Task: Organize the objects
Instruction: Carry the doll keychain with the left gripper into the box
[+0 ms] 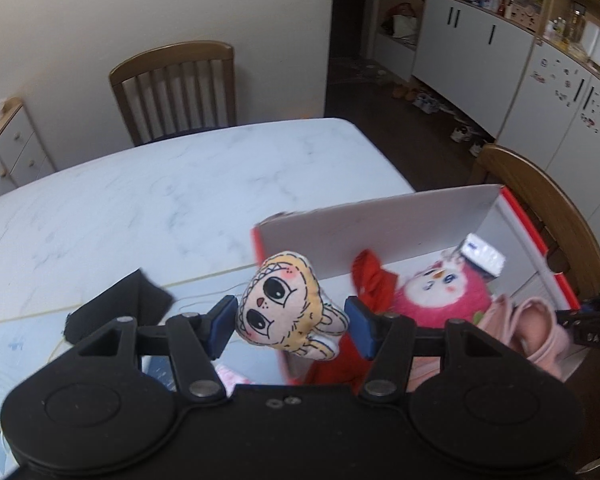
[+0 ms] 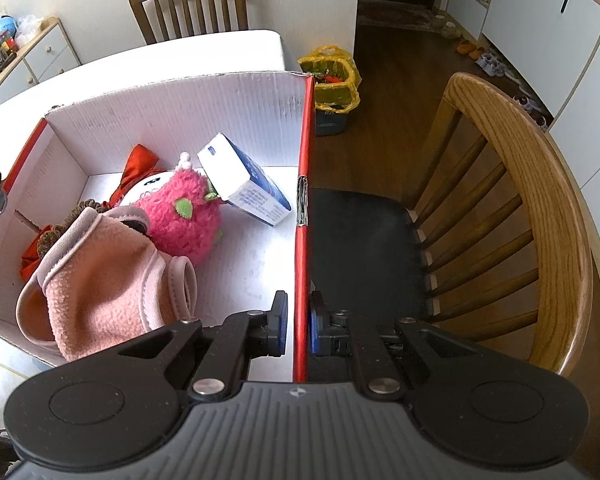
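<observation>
Bench (image 1: 140,200) comes first, big and white like marble. On its edge sits the box (image 2: 180,100), red outside, white inside. The right gripper (image 2: 298,332) is squeezed tight on the box's red side wall, holding it steady. Inside lie a pink fleece cloth (image 2: 100,292), a fuzzy pink plush (image 2: 188,216) and a small blue carton (image 2: 248,184). The left gripper (image 1: 290,316) is about half open and holds the little doll (image 1: 284,308) up in the air, near the box. The doll looks soft, light and squishy, so a gentle pinch on its puffy middle should do.

Toys (image 2: 180,208) in box (image 2: 180,108) — on table (image 1: 180,200)
</observation>
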The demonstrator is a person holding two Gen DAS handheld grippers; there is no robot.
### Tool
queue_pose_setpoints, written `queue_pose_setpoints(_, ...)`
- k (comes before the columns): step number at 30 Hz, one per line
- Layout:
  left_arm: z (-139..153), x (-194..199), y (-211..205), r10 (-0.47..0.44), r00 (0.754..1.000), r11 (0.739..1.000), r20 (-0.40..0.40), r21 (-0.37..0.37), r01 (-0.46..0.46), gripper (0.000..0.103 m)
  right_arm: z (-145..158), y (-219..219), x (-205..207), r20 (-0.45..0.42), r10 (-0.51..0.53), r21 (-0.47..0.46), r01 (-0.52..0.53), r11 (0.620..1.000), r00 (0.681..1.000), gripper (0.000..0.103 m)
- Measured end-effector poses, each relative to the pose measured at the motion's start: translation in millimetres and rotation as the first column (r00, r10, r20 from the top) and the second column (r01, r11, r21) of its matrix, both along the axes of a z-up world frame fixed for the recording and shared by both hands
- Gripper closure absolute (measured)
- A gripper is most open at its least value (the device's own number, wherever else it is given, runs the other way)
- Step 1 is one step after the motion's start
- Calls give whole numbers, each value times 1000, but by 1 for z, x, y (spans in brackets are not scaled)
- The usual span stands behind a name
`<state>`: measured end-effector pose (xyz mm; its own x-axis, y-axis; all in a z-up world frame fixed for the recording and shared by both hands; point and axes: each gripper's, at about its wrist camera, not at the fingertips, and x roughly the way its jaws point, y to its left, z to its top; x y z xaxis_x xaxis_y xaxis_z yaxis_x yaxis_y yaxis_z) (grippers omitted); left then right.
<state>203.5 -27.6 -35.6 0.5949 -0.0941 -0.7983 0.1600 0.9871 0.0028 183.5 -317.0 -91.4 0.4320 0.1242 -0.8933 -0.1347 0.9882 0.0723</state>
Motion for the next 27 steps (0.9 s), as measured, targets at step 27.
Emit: queue_pose_setpoints(27,-60,60,-78,-98,986,992,-138,69,109,46,-4,-7,2,-6,-1,44,2,999,1000,93)
